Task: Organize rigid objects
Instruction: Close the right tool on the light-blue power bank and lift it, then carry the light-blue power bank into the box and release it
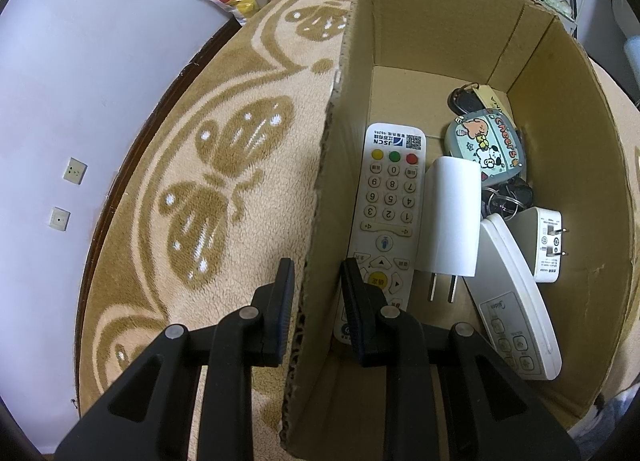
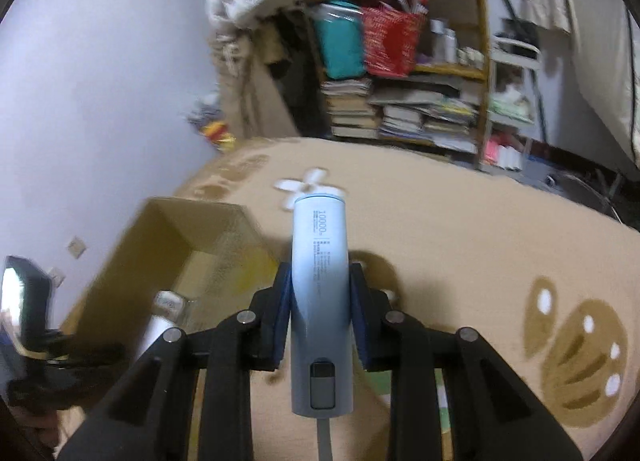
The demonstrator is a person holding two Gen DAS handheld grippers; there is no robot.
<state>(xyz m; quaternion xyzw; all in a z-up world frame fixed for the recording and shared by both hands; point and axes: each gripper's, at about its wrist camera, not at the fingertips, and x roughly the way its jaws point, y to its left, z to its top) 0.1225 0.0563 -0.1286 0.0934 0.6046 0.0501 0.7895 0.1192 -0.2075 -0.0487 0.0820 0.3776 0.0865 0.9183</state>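
Nearest to me, the right tool (image 2: 318, 301) is closed on a pale blue power bank (image 2: 319, 285), its blue pads pressed against both long sides at about mid-length, the printed end pointing forward and a short cable hanging from the near end; it is carried in the air above the beige patterned blanket (image 2: 460, 229), not yet over the cardboard box (image 2: 192, 237), which sits off to its left. The picture from that side is smeared, so the tool looks to be mid-swing. The left tool (image 1: 316, 293) straddles the box's near-left wall (image 1: 320, 221), one finger outside and one inside; a gap shows on each side of the cardboard, so it seems to steady the wall loosely rather than pinch it. Inside the box lie a white numbered remote (image 1: 386, 217), a white plug charger (image 1: 454, 217), a grey remote (image 1: 516, 301), a second white adapter (image 1: 548, 245), and farther back a cartoon key pouch (image 1: 486, 147) with keys. As I judge it, the step in hand is carrying the power bank to the box. Next it needs to swing left over the rim, come down onto the bare cardboard floor at the far-left corner, and only then let go. Beyond stands a cluttered bookshelf (image 2: 412, 101).
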